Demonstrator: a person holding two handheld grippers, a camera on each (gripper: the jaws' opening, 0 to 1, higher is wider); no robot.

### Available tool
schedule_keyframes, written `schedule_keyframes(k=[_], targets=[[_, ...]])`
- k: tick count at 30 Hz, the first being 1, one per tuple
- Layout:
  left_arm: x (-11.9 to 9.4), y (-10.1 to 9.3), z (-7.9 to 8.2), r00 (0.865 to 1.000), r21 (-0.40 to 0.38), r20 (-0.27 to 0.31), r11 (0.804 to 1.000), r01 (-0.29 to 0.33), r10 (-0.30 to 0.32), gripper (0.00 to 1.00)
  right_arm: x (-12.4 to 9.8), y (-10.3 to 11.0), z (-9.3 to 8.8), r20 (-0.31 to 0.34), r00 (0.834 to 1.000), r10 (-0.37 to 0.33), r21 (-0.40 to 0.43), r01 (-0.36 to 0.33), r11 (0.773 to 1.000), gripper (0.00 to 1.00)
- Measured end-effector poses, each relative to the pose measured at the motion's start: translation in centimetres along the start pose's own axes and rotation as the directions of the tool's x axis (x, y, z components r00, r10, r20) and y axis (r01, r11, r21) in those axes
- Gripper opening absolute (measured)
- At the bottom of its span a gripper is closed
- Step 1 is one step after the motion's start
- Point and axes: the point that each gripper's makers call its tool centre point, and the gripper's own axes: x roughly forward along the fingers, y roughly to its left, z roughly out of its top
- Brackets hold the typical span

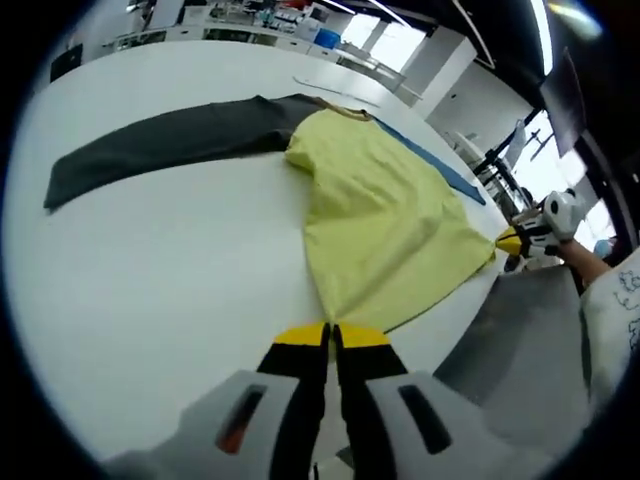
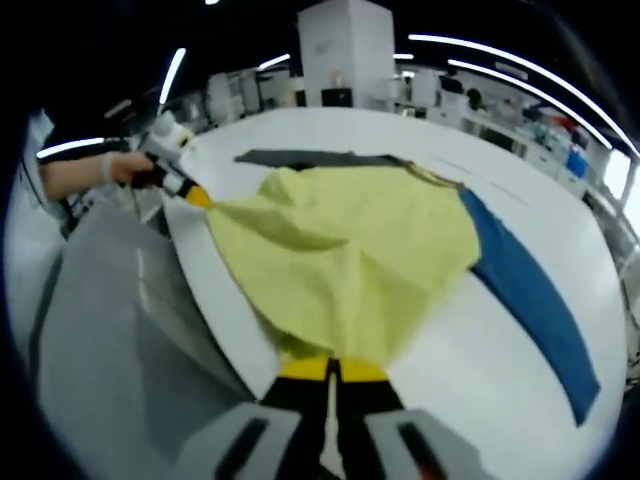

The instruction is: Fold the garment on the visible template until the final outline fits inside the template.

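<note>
A yellow garment [image 1: 380, 210] lies spread on the white table [image 1: 150, 280], with one dark grey sleeve [image 1: 170, 140] stretched out and one blue sleeve [image 1: 435, 162] on the far side. My left gripper [image 1: 330, 335] is shut on a corner of the yellow hem at the table's near edge. The right gripper [image 1: 510, 242] pinches the other hem corner, held by a gloved hand. In the right gripper view, my right gripper [image 2: 335, 368] is shut on the garment [image 2: 350, 240] hem, and the left gripper [image 2: 195, 197] pulls its corner taut. The blue sleeve [image 2: 525, 290] runs right, the grey sleeve [image 2: 300, 158] far back.
The table's rim [image 2: 215, 320] curves close under both grippers, with a grey surface [image 2: 110, 300] below and beyond it. Faint thin lines [image 1: 340, 88] mark the tabletop past the collar. Benches and bright windows stand in the background.
</note>
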Motion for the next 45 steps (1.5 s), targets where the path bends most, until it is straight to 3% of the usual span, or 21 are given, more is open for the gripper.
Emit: schedule_keyframes(k=[13,24,28,32,36,40,45], targets=[[0.1,-0.2,-0.1,1.000,-0.016,-0.006,1.000,-0.002,0.002,0.00,0.2,0.5,-1.0,-0.007,1.000,0.014,-0.011,-0.014,1.000,0.01],[0.1,-0.4,-0.4,1.000,-0.040,0.007,0.999,0.001,-0.001,0.00,0.4,1.6,-2.4,-0.073,0.995,0.070,0.015,-0.069,0.997,0.27],[0.1,-0.5,-0.5,1.000,-0.046,0.012,0.999,0.002,-0.002,0.00,0.8,1.5,-3.1,-0.113,0.992,0.064,0.030,-0.061,0.998,0.13],[0.0,-0.5,-0.5,1.000,-0.046,0.016,0.999,0.003,-0.002,0.00,1.1,1.7,-3.0,-0.109,0.991,0.079,0.102,-0.068,0.992,0.14],[-0.1,-0.5,-0.4,1.000,-0.048,0.016,0.999,0.005,-0.004,0.00,1.2,1.2,-3.6,-0.135,0.989,0.061,0.087,-0.050,0.995,0.00],[-0.2,-0.7,-0.4,1.000,-0.047,0.017,0.999,0.007,-0.006,0.00,0.8,1.1,-4.0,-0.140,0.988,0.073,0.121,-0.056,0.991,0.00],[-0.3,-0.7,-0.4,1.000,-0.056,0.017,0.998,0.012,-0.011,0.00,0.4,1.2,-4.8,-0.169,0.984,0.062,0.086,-0.048,0.995,0.00]])
